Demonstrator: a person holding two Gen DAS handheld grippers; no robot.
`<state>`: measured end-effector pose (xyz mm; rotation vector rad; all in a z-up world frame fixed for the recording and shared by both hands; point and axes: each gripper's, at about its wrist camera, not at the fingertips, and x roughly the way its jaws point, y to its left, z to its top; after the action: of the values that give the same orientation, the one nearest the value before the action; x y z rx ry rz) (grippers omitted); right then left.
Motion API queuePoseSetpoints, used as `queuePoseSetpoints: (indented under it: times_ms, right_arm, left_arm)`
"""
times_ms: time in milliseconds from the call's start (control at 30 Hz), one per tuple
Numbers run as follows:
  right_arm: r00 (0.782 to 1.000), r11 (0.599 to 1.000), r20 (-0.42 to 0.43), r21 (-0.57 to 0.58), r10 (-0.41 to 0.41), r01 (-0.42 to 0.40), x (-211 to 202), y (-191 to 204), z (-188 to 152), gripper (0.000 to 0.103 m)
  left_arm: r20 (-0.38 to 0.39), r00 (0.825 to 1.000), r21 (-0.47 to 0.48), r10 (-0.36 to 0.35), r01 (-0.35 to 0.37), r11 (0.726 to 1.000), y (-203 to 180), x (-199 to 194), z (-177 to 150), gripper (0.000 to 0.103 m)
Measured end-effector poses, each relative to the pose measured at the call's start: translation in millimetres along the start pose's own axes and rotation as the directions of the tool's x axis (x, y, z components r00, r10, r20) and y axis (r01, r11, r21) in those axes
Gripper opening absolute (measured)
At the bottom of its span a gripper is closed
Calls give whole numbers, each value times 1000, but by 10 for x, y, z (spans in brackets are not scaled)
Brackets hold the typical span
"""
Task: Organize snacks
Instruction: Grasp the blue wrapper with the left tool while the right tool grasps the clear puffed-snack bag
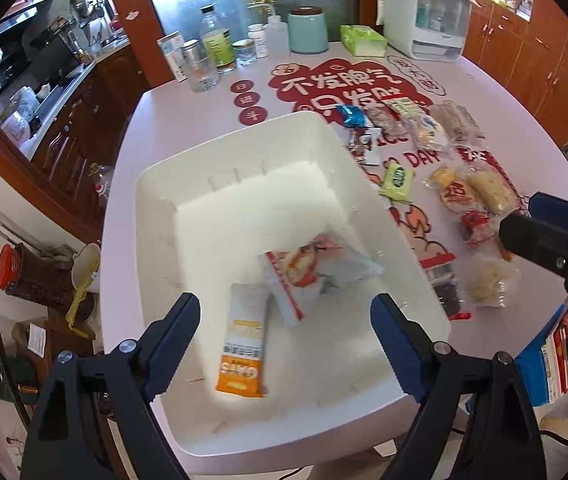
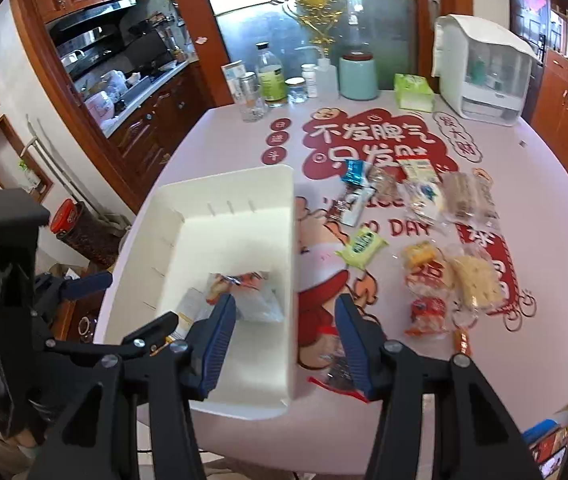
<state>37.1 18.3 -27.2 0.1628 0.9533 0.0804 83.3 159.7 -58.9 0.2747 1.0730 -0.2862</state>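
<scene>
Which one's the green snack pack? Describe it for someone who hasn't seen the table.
Find the white bin on the pink table. Just right of it, on the red print, lies the green snack pack alone. It's the only lime-green wrapper among the snacks; its neighbours are clear, red or blue.

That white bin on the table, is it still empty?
No, the white bin already holds an orange oat bar and a red-and-white snack packet.

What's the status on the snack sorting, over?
Left tool open, empty; right tool open, empty. Two packets in white bin. Other snacks loose on table. Nothing blocking.
</scene>
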Motion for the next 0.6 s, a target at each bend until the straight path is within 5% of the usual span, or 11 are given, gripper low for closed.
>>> queuePoseSetpoints:
  times_ms: [600]
  right_arm:
    - [994,988,-80,129,-72,82,-30,-1342,-84,52]
  left_arm:
    - [12,999,69,-34,33,997,-927,233,829,86]
